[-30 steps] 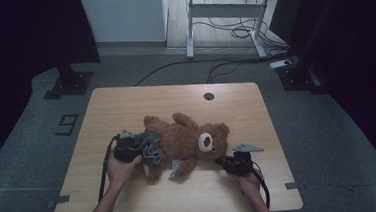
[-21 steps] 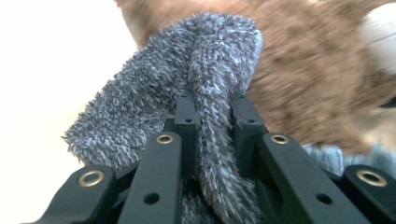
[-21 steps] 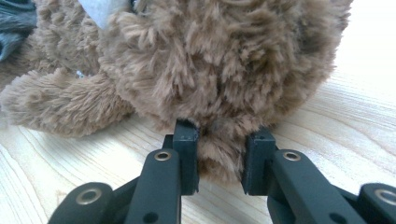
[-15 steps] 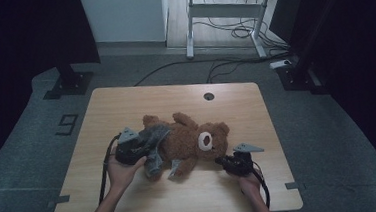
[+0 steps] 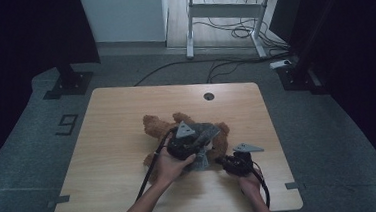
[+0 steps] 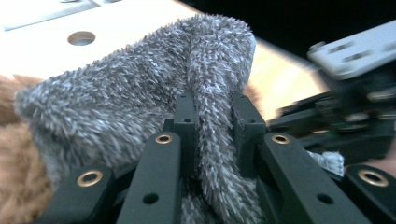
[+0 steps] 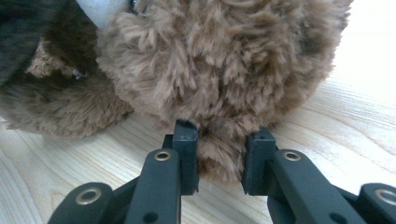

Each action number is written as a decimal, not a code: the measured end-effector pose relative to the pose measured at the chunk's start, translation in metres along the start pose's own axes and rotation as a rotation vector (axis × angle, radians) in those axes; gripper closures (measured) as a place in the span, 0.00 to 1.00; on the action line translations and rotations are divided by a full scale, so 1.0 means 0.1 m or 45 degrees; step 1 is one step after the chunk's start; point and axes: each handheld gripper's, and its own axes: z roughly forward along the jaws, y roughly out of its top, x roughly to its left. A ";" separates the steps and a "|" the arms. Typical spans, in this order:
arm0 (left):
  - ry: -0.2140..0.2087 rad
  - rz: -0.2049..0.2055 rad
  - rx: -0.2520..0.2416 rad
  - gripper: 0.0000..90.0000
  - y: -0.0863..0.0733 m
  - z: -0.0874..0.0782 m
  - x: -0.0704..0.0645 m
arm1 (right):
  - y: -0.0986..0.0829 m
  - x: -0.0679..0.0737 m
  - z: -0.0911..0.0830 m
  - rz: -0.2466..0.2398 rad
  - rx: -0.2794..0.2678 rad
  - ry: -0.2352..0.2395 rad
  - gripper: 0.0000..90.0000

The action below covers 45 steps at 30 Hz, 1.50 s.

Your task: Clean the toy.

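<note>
The desk (image 5: 128, 140) carries a brown teddy bear (image 5: 153, 124) lying right of centre, toward the near edge, with a grey fuzzy garment (image 6: 140, 102) bunched over its middle. The left gripper (image 6: 212, 140) is clamped on a fold of that garment above the bear; the right gripper (image 7: 219, 158) pinches a tuft of the bear's fur low at the desk surface. Judging from this, a thin fold could slip free, or pulling the garment could drag the bear toward the near edge. Open room lies to the left and behind; the two grippers sit close together and could collide.
</note>
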 end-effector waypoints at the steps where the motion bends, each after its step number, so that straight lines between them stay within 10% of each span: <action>1: 0.009 -0.006 0.009 0.83 -0.01 0.04 0.03 | 0.00 0.00 0.00 0.000 0.002 -0.004 0.79; 10: -0.014 -0.228 -0.026 0.84 -0.26 -0.17 0.54 | -0.01 -0.03 0.02 0.014 0.017 -0.005 0.80; 14: 0.111 -0.191 -0.061 0.84 -0.32 -0.39 0.71 | -0.02 -0.03 0.02 0.018 0.018 -0.005 0.79; 24: 0.301 -0.364 -0.002 0.83 -0.68 -0.59 1.32 | -0.01 -0.03 0.02 0.017 0.014 0.000 0.80; 35: 0.284 -0.234 -0.068 0.83 -0.28 -0.73 1.06 | -0.02 -0.03 0.02 0.019 0.022 -0.005 0.80; 45: 0.226 -0.101 0.030 0.83 0.16 -0.26 0.79 | -0.02 -0.04 0.02 0.011 0.015 -0.003 0.79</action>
